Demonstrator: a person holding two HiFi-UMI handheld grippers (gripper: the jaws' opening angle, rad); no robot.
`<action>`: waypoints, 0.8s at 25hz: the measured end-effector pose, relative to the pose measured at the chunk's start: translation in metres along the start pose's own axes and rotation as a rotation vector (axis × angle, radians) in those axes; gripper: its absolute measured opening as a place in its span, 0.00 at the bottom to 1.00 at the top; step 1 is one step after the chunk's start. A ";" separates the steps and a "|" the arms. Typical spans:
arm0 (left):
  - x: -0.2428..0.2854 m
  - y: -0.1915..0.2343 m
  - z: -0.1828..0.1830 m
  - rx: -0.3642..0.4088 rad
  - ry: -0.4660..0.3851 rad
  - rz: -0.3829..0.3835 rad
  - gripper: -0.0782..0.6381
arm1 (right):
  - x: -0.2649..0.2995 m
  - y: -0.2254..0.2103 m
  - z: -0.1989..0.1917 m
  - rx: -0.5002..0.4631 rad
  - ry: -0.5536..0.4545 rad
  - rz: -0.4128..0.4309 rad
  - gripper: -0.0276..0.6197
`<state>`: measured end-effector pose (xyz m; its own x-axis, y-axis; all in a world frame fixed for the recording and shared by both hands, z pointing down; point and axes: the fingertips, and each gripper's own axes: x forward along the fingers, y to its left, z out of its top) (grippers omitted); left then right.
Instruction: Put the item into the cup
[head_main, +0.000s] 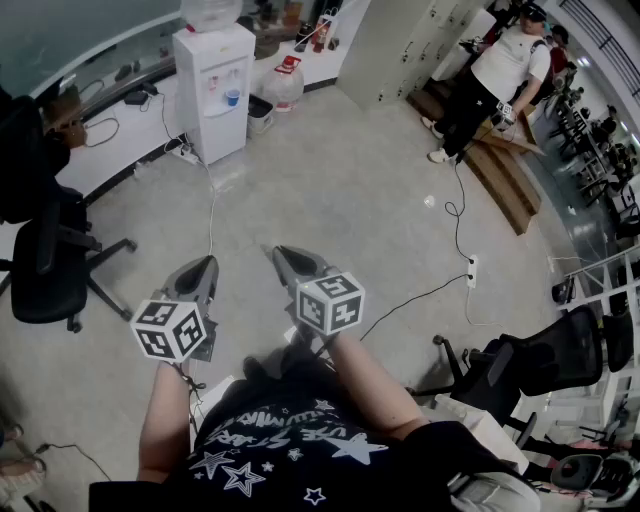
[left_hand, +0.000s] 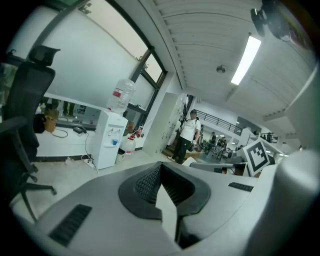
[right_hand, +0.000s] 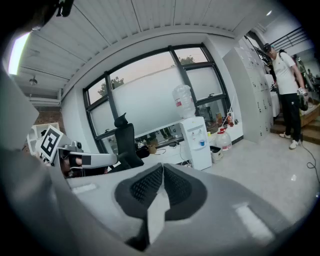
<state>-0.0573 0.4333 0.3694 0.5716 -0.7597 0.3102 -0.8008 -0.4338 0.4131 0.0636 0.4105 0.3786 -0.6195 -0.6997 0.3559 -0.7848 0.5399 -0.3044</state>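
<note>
Over open floor (head_main: 370, 200), ahead of operator's body: both tools held side by side, noses pointing fwd, close but not touching.

1. Left gripper (head_main: 205, 263): jaws pressed together at tips, nothing between pads per its own view. Empty.
2. Right gripper (head_main: 284, 256): same condition, tips meeting, nothing held.
3. Task objects: item and cup not found in any view. No table or work surface in shot either.
4. Key relation (bearing of item from either gripper, its long axis, which hand is nearer): can't be established, since neither object is visible. Judgement: task not under way; operator would need to turn or walk to a work surface, and open a gripper, before any pick-up.
5. Surface: smooth pale floor, bare beneath the tools. Cable (head_main: 458, 215) runs to power strip (head_main: 471, 271), fwd-right, well apart from both.
6. Room: office/lab. Water dispenser (head_main: 213, 90) fwd-left against white counter (head_main: 110, 140) under a large window (right_hand: 145, 95). Office chair (head_main: 45, 265) at left. Another person (head_main: 495, 75) stands far right, near steps.
</note>
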 end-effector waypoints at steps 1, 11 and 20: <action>0.000 0.002 0.000 -0.008 -0.002 -0.009 0.12 | 0.003 0.003 0.000 -0.004 0.000 0.009 0.05; -0.004 0.017 -0.004 0.004 0.004 -0.022 0.12 | 0.019 0.014 -0.003 -0.024 0.019 0.011 0.05; -0.021 0.023 -0.023 -0.010 0.029 -0.011 0.12 | 0.018 0.045 -0.010 -0.107 0.012 0.099 0.05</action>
<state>-0.0831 0.4502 0.3922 0.5853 -0.7405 0.3303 -0.7928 -0.4371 0.4249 0.0170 0.4264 0.3801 -0.6937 -0.6351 0.3398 -0.7171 0.6534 -0.2427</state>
